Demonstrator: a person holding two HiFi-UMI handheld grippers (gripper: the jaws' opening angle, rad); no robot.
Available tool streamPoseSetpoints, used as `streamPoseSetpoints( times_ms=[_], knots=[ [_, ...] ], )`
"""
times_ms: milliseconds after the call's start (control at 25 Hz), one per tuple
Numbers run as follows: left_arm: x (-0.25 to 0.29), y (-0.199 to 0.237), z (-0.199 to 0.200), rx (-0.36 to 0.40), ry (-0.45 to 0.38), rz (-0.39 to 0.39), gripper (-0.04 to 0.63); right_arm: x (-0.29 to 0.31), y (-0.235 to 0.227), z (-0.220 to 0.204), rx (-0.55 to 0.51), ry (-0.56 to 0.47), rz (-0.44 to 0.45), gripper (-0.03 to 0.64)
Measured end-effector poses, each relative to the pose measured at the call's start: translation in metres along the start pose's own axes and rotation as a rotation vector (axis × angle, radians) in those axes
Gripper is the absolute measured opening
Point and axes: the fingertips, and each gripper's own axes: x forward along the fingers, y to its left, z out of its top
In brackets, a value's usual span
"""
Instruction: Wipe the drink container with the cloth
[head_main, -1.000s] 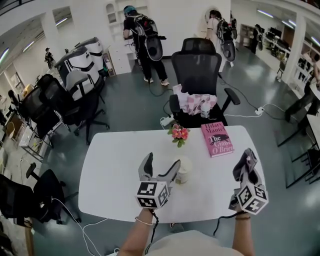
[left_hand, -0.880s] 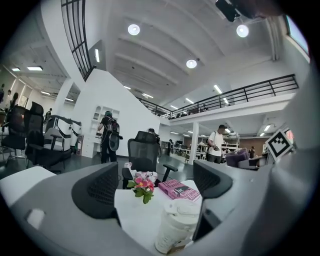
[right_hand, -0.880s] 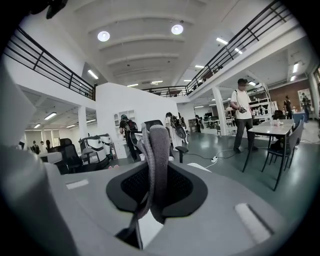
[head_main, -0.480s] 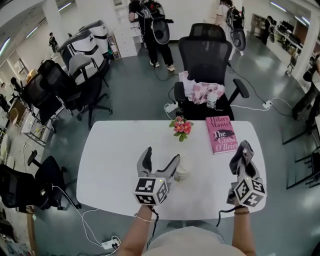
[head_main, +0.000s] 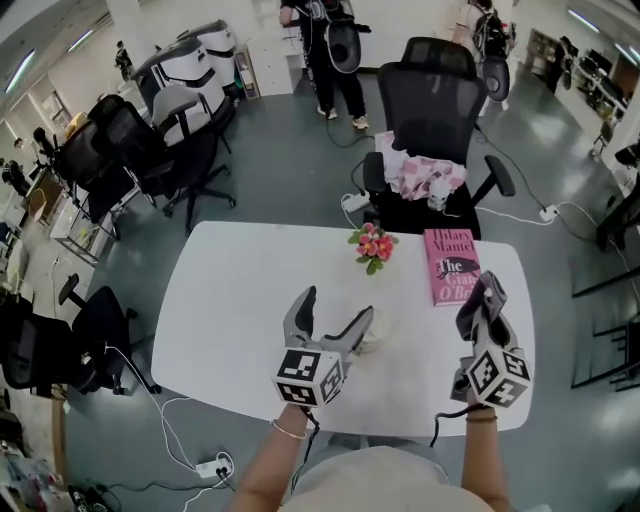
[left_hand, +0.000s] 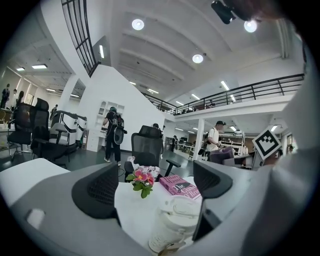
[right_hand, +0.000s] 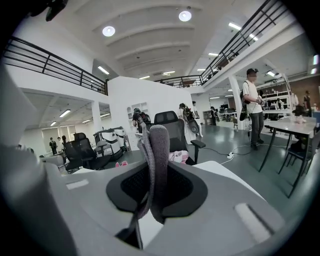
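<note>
Left claw spread wide, pads well apart, with a white lidded paper drink container standing upright between them, closer to the right-hand pad; touching it or just shy of it, impossible to tell. Beyond the left claw's tips, on the white oval table, a small bunch of pink flowers, and to the right of those a pink hardback book lying flat.

Right claw pressed together on a grey cloth, pinching a folded strip standing up past the tips and hanging down below them. Held over the table's right end, off to the right of the left claw and well apart from the drink container.

Past both claws, across the table, a black office chair with pink-and-white fabric on its seat.
</note>
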Motion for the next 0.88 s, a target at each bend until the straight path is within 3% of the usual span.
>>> streamPoseSetpoints(
  times_ms=[880],
  knots=[
    [0.006, -0.045, -0.054, 0.059, 0.12, -0.116, 0.465, -0.013, -0.017, -0.06, 0.014, 0.141, -0.035, 0.071]
  ],
)
